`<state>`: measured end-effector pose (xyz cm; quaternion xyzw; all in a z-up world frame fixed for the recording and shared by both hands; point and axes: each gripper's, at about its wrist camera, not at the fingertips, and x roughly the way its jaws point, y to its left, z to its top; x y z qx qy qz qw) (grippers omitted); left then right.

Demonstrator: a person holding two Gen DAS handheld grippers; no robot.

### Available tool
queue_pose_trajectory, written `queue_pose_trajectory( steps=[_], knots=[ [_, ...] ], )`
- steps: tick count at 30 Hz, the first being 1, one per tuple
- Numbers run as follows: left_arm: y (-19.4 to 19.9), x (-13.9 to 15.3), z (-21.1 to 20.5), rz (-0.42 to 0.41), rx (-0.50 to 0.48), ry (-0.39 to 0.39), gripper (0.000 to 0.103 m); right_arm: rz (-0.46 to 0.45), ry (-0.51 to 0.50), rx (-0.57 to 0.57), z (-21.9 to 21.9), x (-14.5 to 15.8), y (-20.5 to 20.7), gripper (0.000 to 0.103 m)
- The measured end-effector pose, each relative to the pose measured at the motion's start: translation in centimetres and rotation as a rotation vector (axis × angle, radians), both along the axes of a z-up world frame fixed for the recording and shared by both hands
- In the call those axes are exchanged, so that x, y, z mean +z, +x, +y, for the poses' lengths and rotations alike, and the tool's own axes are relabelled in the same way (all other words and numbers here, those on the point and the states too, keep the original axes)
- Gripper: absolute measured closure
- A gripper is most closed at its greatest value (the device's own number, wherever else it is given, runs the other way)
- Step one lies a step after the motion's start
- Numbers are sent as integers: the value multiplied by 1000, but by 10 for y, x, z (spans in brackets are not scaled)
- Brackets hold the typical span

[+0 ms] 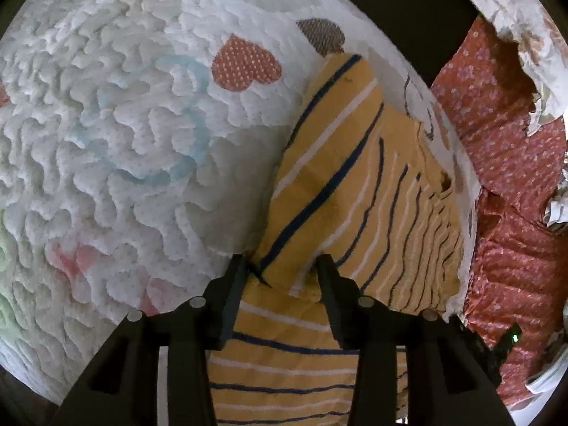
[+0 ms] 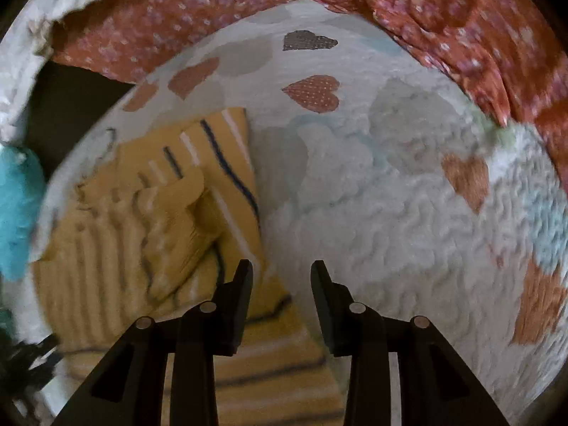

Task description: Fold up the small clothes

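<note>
A small yellow garment with navy and white stripes lies partly folded on a white quilted cover printed with hearts. My left gripper is open, with its fingers either side of a folded corner of the garment, just above the cloth. In the right wrist view the same yellow garment lies to the left, bunched and creased. My right gripper is open and empty, over the garment's right edge where it meets the quilted cover.
A red floral cloth lies along the quilt's far side and also shows in the right wrist view. A crumpled white cloth sits above it. A teal fluffy item is at the left edge.
</note>
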<state>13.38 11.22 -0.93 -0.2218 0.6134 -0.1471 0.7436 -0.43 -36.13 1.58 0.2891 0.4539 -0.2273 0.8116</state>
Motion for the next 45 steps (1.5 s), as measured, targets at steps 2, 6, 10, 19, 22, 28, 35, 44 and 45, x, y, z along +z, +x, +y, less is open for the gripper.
queue_pose_trajectory(
  steps=[2,6,10,19,22,28,35,44,45],
  knots=[
    [-8,11,-3,-71,-8,52,62,-43,4,33,12,10,-15,66],
    [-28,15,-14,-107,-39,74,59,-79,54,104,44,6,-38,65],
    [-53,-6,-7,-49,-48,73,60,-16,112,117,62,-28,-58,65],
    [-116,-10,35,-83,-33,87,58,57,-2,10,45,-31,-115,54],
    [-140,-14,48,-86,-33,83,58,27,42,0,38,-33,-135,53],
    [-189,-23,50,-93,-84,153,51,4,125,47,56,-39,-165,40],
    [-225,-53,47,62,-97,106,41,-75,211,113,90,-30,-191,40],
    [-237,-63,48,80,-107,70,32,74,184,137,118,-55,-212,40],
    [-237,-63,42,78,-116,75,31,86,197,142,121,-60,-212,40]
  ],
)
